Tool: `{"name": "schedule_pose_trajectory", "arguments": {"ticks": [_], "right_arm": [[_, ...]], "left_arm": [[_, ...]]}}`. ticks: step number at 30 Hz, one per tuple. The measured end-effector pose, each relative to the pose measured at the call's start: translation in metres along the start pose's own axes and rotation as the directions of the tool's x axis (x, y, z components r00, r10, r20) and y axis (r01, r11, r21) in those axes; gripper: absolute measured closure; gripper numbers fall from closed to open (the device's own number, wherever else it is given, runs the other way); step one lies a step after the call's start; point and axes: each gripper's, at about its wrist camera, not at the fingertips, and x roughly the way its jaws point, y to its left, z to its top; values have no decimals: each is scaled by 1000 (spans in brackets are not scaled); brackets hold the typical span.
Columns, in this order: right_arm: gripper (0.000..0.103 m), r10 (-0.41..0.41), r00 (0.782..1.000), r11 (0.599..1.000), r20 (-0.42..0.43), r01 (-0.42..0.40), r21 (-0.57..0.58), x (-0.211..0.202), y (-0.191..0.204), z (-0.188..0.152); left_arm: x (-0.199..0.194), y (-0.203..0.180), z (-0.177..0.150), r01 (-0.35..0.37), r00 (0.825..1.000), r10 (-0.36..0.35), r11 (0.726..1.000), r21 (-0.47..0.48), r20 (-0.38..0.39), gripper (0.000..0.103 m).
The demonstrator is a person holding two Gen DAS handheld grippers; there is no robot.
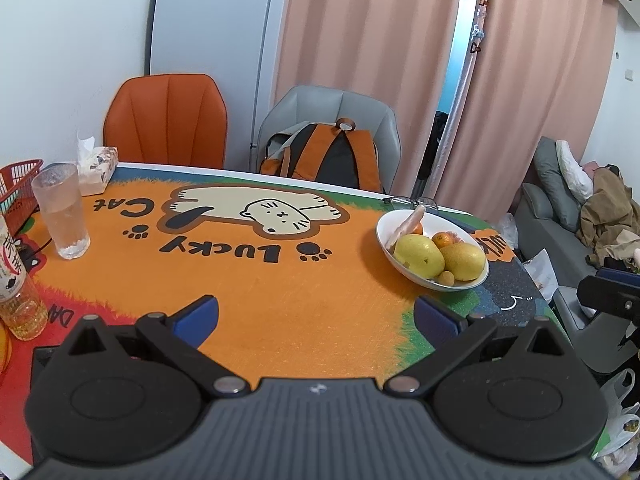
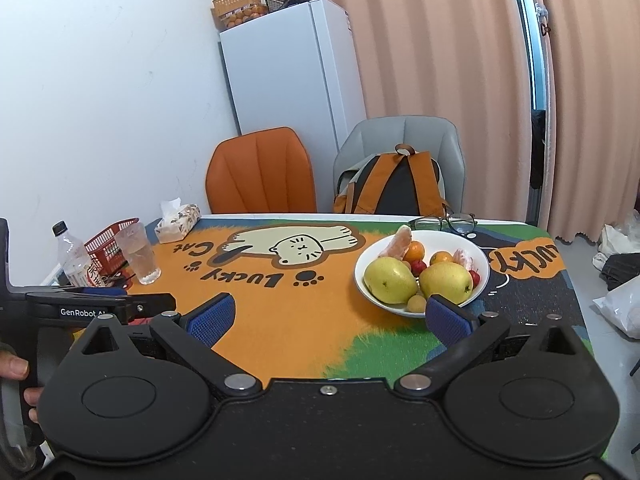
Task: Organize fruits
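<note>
Both hand-held grippers hang over the counter (image 2: pixel 280 320) with jaws spread wide and nothing between them, the left hand-held gripper (image 1: pixel 316 316) and the right hand-held gripper (image 2: pixel 328 316). The fruit already sits heaped in the white bowl (image 2: pixel 362 268), ahead and to the right of each: two big yellow pears (image 2: pixel 390 280), oranges (image 2: pixel 416 250), small red ones. No loose fruit shows on the mat, so this fits either a tidy finish or a bowl awaiting sorting.

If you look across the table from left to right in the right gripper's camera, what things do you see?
Plastic bottle → red basket → glass of water → tissue box → white fruit bowl.
</note>
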Motion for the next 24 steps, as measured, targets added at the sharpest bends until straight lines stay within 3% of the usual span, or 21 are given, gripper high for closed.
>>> {"name": "schedule_pose_trajectory", "arguments": {"ticks": [24], "right_arm": [[0, -4, 1000, 1000, -29, 5, 25, 5, -2, -5]], "left_arm": [[1, -10, -5, 7, 1000, -6, 999, 34, -12, 0]]}}
